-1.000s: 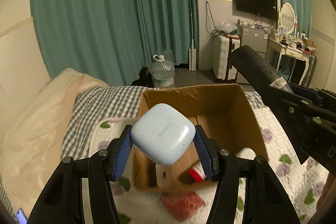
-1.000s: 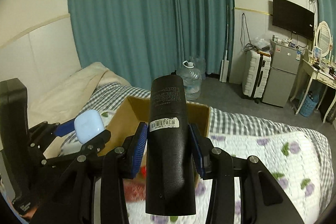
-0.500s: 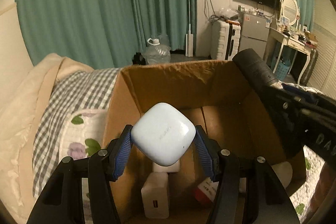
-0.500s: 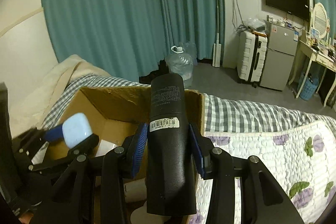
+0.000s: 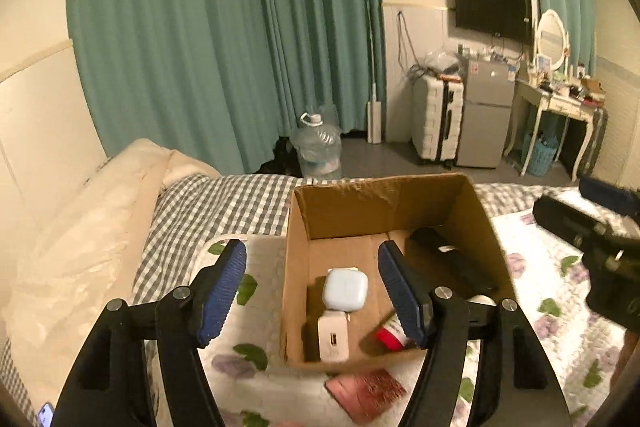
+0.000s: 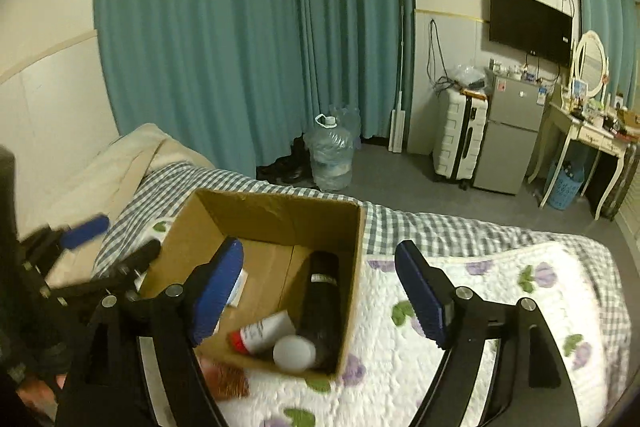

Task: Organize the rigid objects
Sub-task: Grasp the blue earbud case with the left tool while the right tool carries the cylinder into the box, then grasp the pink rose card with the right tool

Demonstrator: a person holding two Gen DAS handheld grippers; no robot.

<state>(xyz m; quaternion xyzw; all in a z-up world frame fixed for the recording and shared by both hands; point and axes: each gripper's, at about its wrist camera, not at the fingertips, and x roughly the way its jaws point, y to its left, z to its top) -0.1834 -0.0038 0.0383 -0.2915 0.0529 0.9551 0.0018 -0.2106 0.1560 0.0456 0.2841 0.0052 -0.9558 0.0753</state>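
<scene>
Both tools are opening with nothing between them: left tool, right tool. Below them in the box, the earbud case looks light, smooth and slippery; pinch its flat sides.

The red booklet beside the box is blurred, its print unreadable.

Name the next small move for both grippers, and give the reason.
Probably lift both clear of the cardboard box: the earbud case and black bottle already lie inside, and the opening left gripper and right gripper hold nothing.
</scene>
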